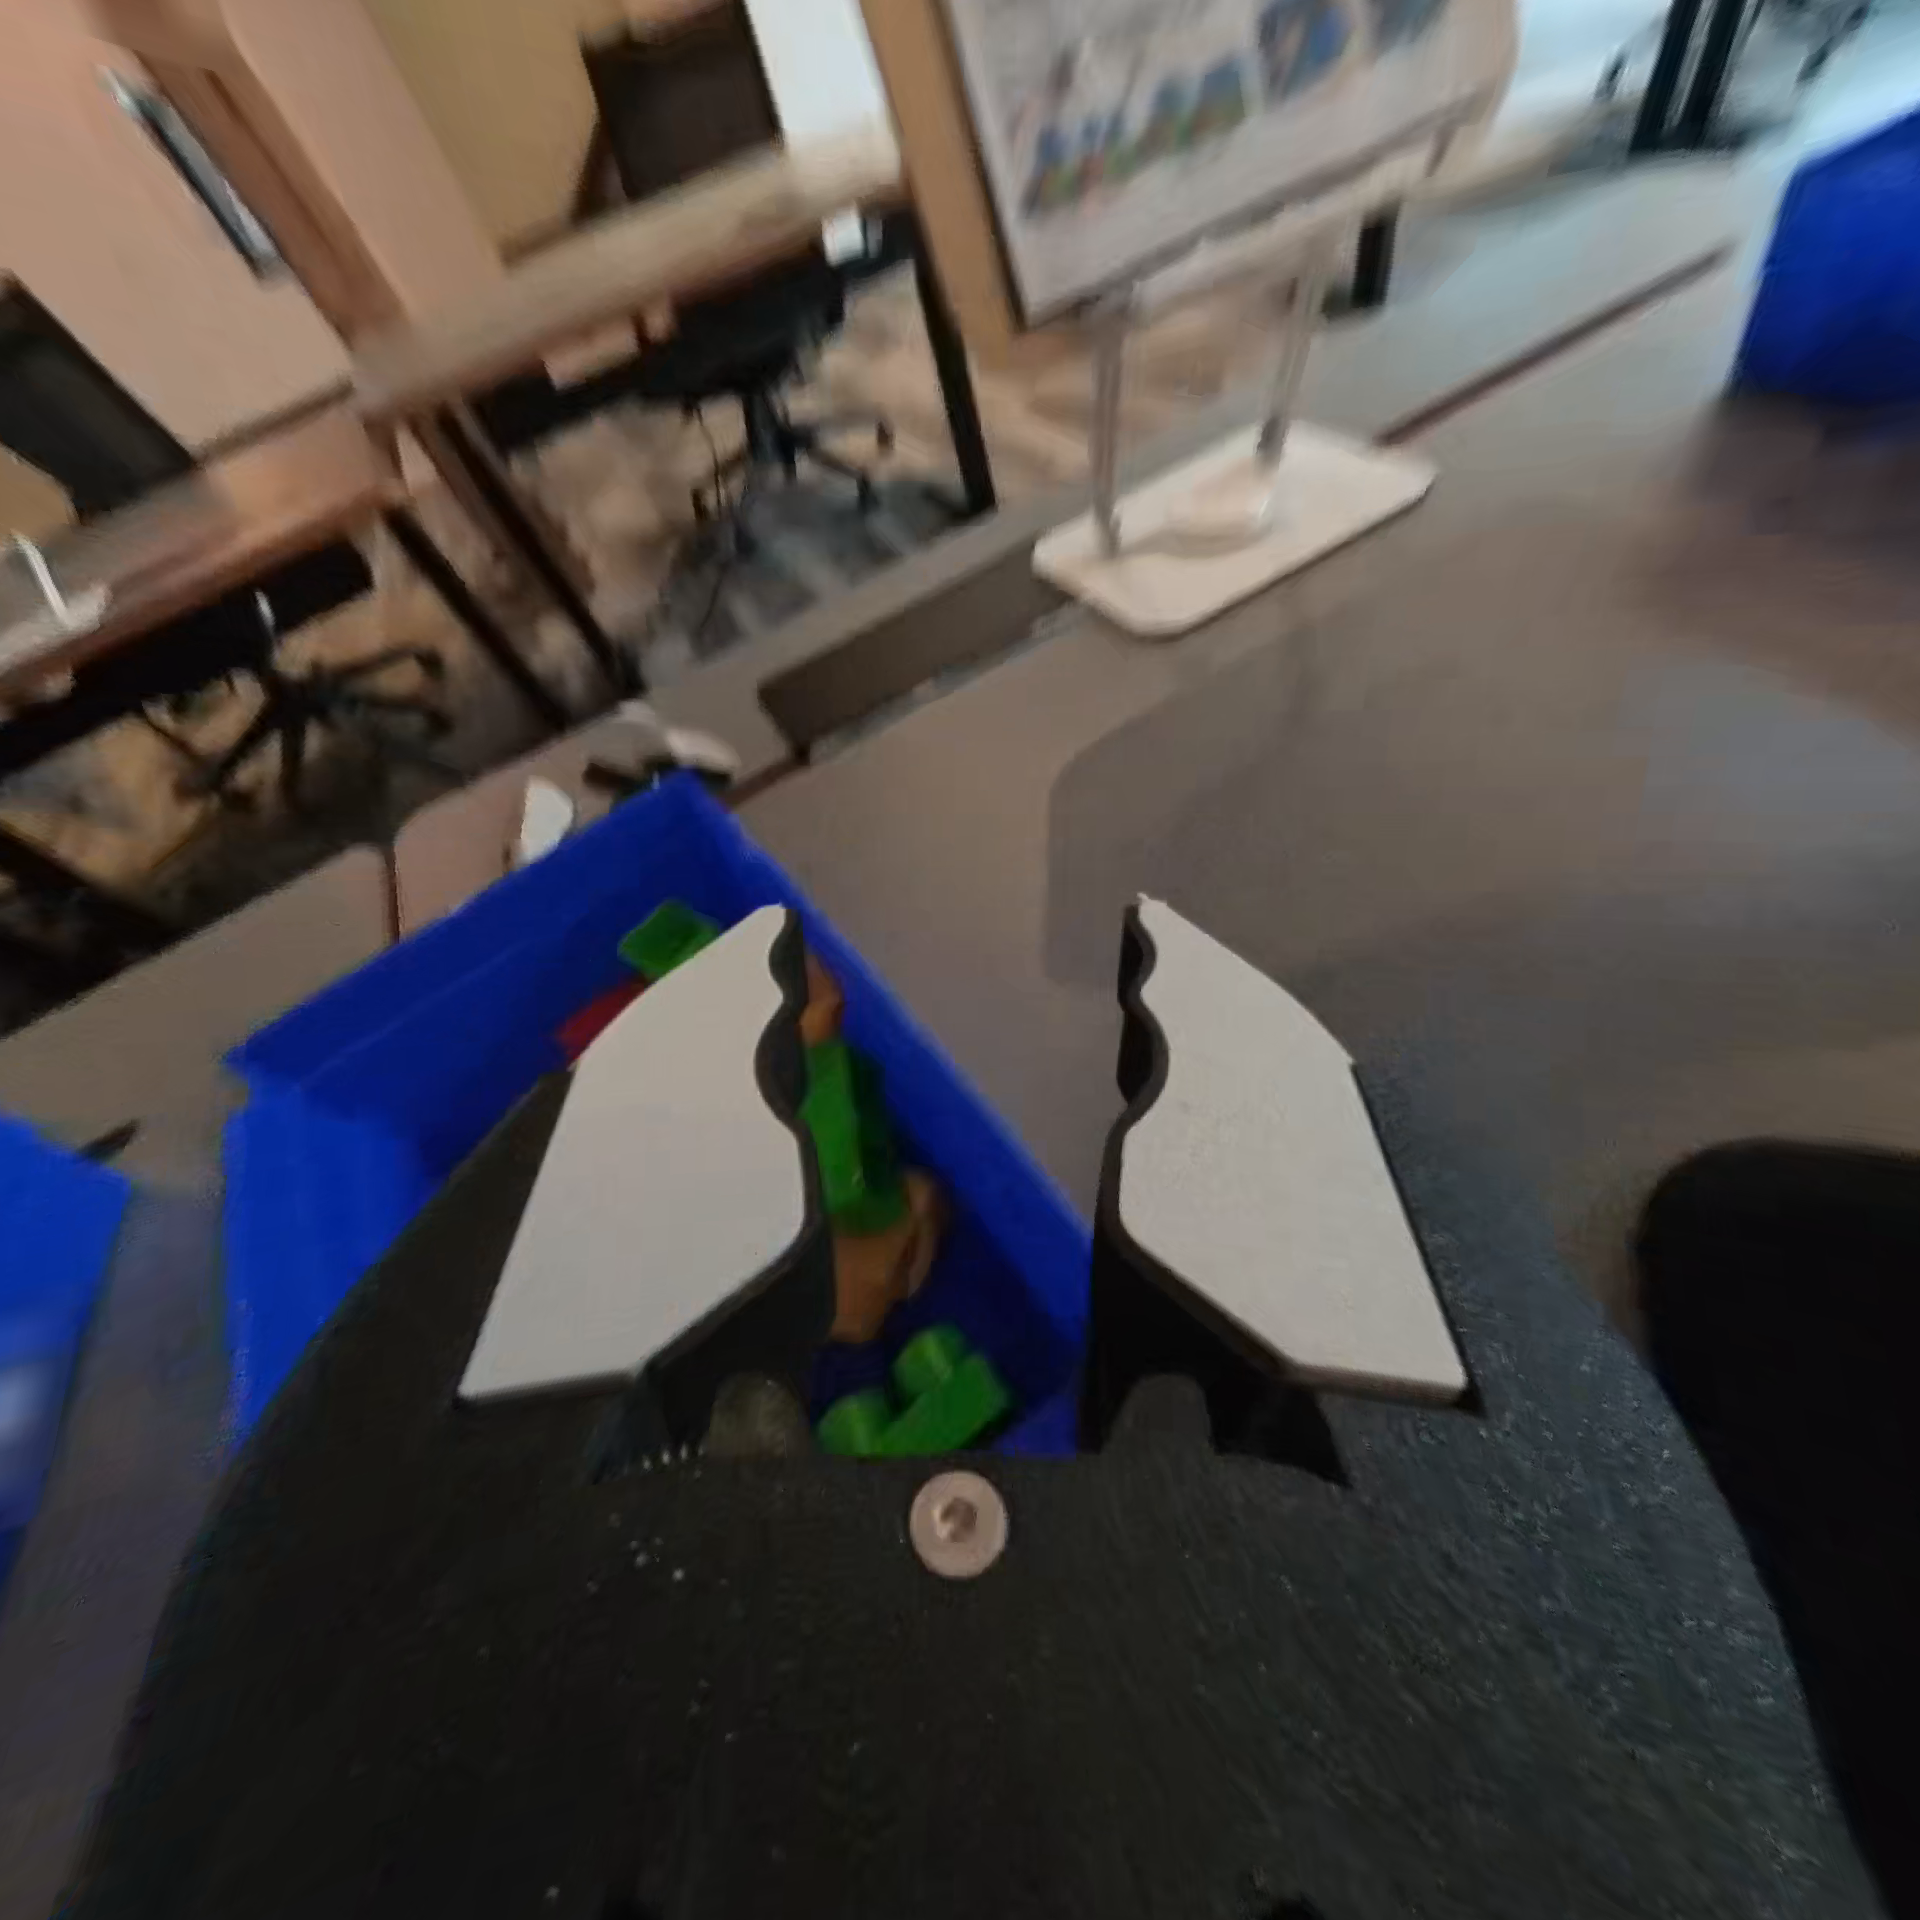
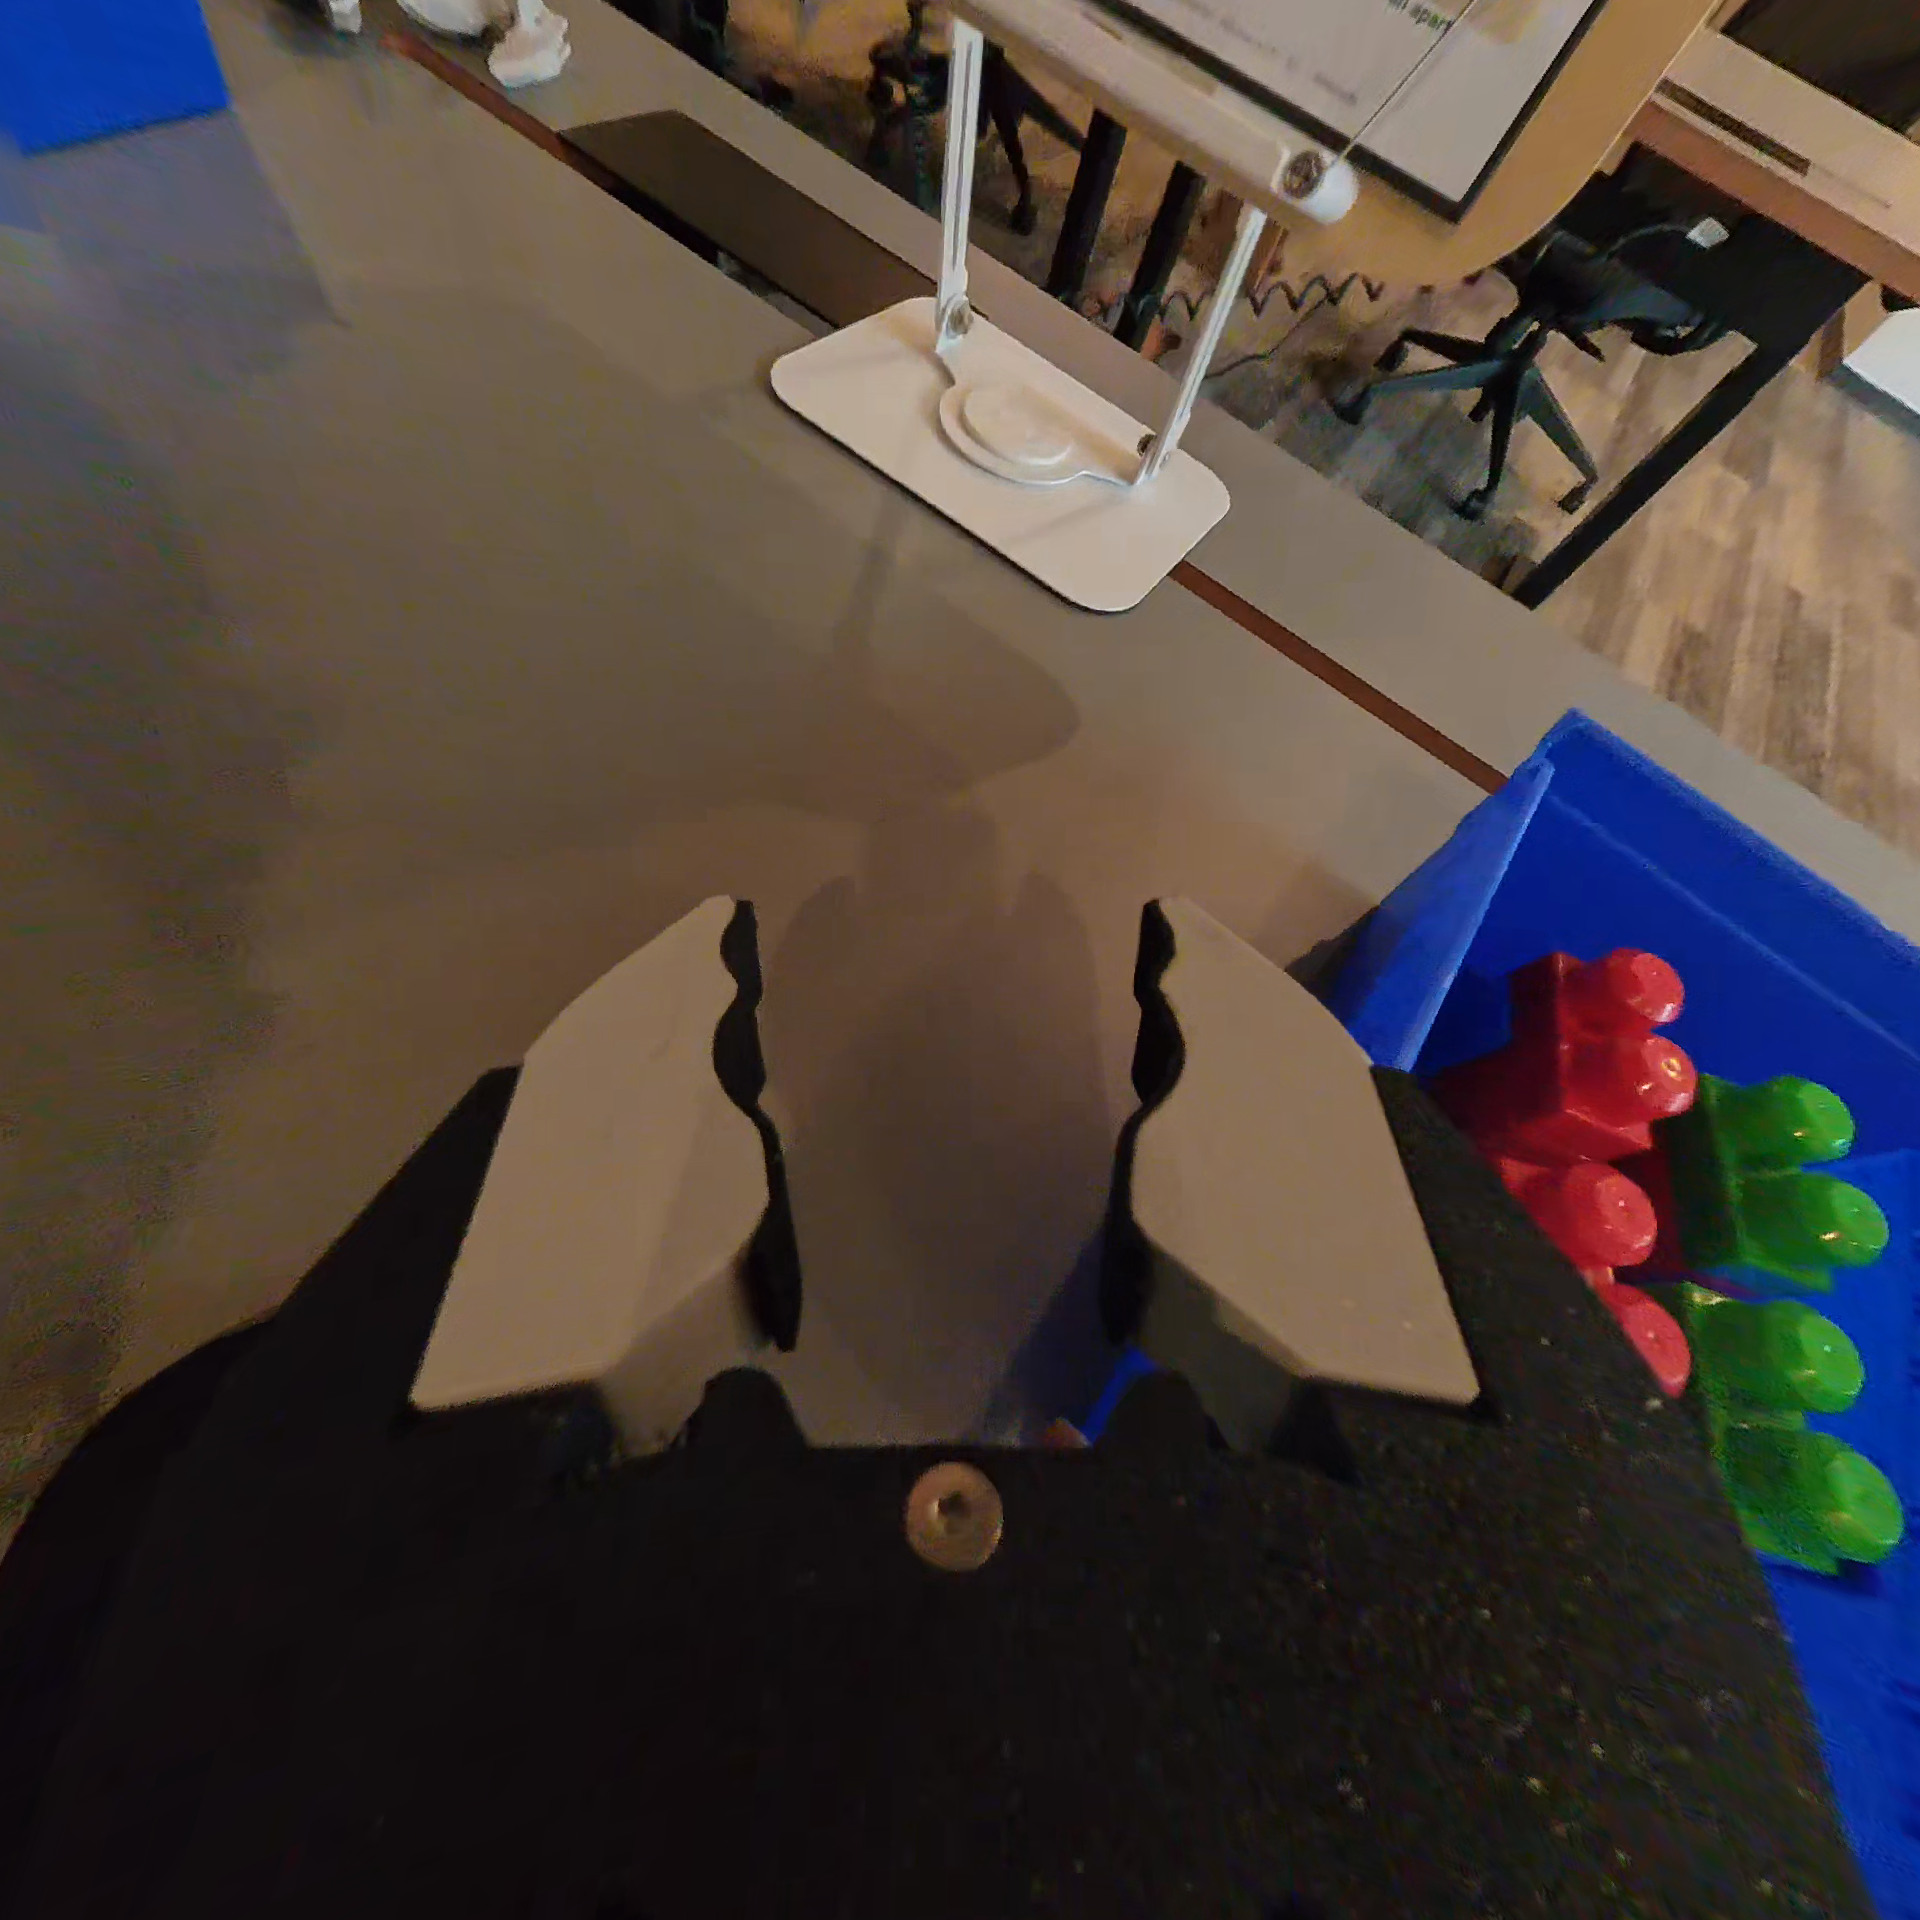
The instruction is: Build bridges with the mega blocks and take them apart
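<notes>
Both claws are held wide apart and nothing is gripped by either. The left claw (image 1: 961, 925) is poised above a blue bin (image 1: 499, 1039), and between its fingers green blocks (image 1: 914, 1392) and a brown block (image 1: 883, 1268) can be seen lying loose in a heap; a red block (image 1: 603, 1013) is partly hidden behind the left finger. This placement is judged to be an approach for picking a piece out. The right claw (image 2: 945, 914) is held over bare worktop (image 2: 520, 675), with a second blue bin (image 2: 1683, 862) just beside its right finger; red blocks (image 2: 1579, 1060) and green blocks (image 2: 1787, 1226) are stacked in it, studs pointing toward the claw. No bridge is seen on the worktop, so building is judged not to have been begun, or a take-apart round to be finished; which cannot be told. The blocks are kept in bins at either side, presumably so that the middle of the worktop is left free for building and each claw is served from its own side. The worktop is grey-brown, smooth and slightly glossy, with soft shadows of the claws cast on it. At its far edge a white stand (image 2: 997, 457) carries a tilted board (image 2: 1351, 94). Beyond, office chairs (image 2: 1538, 322) on a wood-pattern floor and other desks are seen. The left view is blurred by motion, so fine detail there cannot be read.
</notes>
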A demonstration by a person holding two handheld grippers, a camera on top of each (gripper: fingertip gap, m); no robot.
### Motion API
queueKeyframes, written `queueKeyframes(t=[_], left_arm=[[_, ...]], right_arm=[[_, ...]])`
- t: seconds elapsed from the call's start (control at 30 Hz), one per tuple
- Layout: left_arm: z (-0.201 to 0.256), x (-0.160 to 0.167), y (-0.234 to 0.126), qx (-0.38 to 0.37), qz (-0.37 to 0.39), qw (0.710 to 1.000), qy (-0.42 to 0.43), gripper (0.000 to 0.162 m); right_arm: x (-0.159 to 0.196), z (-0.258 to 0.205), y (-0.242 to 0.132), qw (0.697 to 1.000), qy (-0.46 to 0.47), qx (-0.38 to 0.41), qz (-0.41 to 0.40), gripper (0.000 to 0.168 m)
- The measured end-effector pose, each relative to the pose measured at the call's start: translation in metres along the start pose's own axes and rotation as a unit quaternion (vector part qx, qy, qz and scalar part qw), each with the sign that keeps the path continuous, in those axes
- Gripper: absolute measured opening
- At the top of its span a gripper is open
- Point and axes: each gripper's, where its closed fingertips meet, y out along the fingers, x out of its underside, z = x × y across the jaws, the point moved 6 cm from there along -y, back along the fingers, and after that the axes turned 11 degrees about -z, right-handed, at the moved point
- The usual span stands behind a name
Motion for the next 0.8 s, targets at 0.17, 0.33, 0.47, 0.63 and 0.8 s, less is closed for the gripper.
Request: queueKeyframes(t=[0.17, 0.33, 0.47, 0.63, 0.8], left_arm=[[-0.05, 0.037, 0.025, 0.044, -0.176, 0.983, -0.016, 0.06], [-0.09, 0.073, 0.054, 0.039, -0.294, 0.953, -0.054, 0.06], [-0.112, 0.093, 0.078, 0.033, -0.33, 0.935, -0.127, 0.059], [-0.12, 0.11, 0.103, 0.025, -0.365, 0.913, -0.179, 0.063], [-0.131, 0.113, 0.112, -0.001, -0.346, 0.912, -0.219, 0.058]], right_arm=[[0.004, 0.002, -0.006, 1.0, 0.004, 0.006, 0.018, 0.069], [-0.002, -0.002, -0.014, 0.999, -0.007, 0.006, 0.041, 0.068], [-0.008, -0.008, -0.018, 0.998, -0.027, 0.008, 0.052, 0.068], [-0.01, -0.01, -0.021, 0.997, -0.04, 0.013, 0.057, 0.068], [-0.008, -0.007, -0.02, 0.998, -0.037, 0.015, 0.054, 0.068]])
